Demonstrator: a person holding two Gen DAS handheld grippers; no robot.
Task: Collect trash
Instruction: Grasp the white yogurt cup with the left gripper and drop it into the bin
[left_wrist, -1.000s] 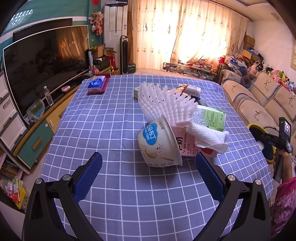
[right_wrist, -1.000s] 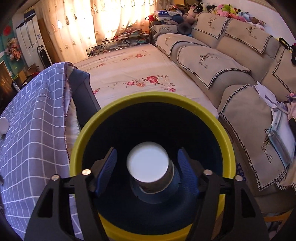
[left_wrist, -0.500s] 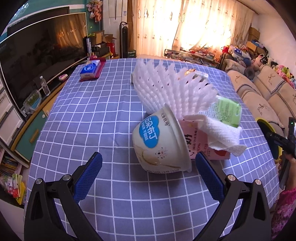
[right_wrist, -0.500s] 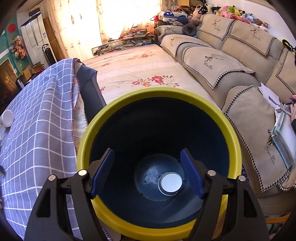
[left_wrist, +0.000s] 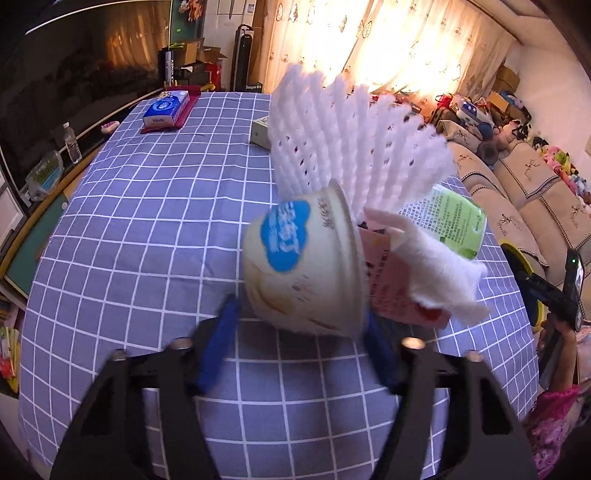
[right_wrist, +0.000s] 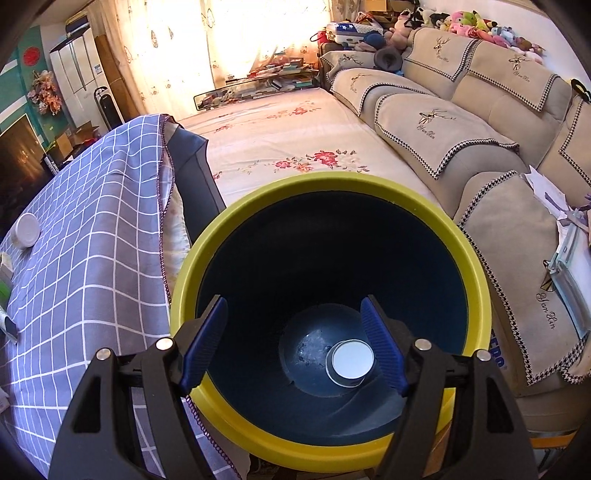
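Observation:
A cream cup (left_wrist: 306, 269) with a blue label lies on its side on the checked tablecloth (left_wrist: 147, 229). My left gripper (left_wrist: 301, 314) straddles its base and its jaws are closing. A thin gap still shows at the left pad. Behind the cup lie a white foam net (left_wrist: 354, 133), a tissue (left_wrist: 436, 266), a pink carton (left_wrist: 391, 295) and a green-labelled carton (left_wrist: 454, 221). My right gripper (right_wrist: 293, 301) hangs open over the yellow-rimmed bin (right_wrist: 325, 181), nothing between its fingers. A white-topped can (right_wrist: 352, 360) rests on the bin's bottom.
A blue tissue pack (left_wrist: 166, 107) and a small box (left_wrist: 262, 129) sit farther back on the table. A white round lid (right_wrist: 26, 230) lies on the cloth left of the bin. A sofa (right_wrist: 443, 122) runs along the right, and a television (left_wrist: 74, 85) stands left of the table.
My left gripper moved forward and down to the cup and its jaws narrowed around it. The white-topped can fell from between my right fingers to the bin's bottom.

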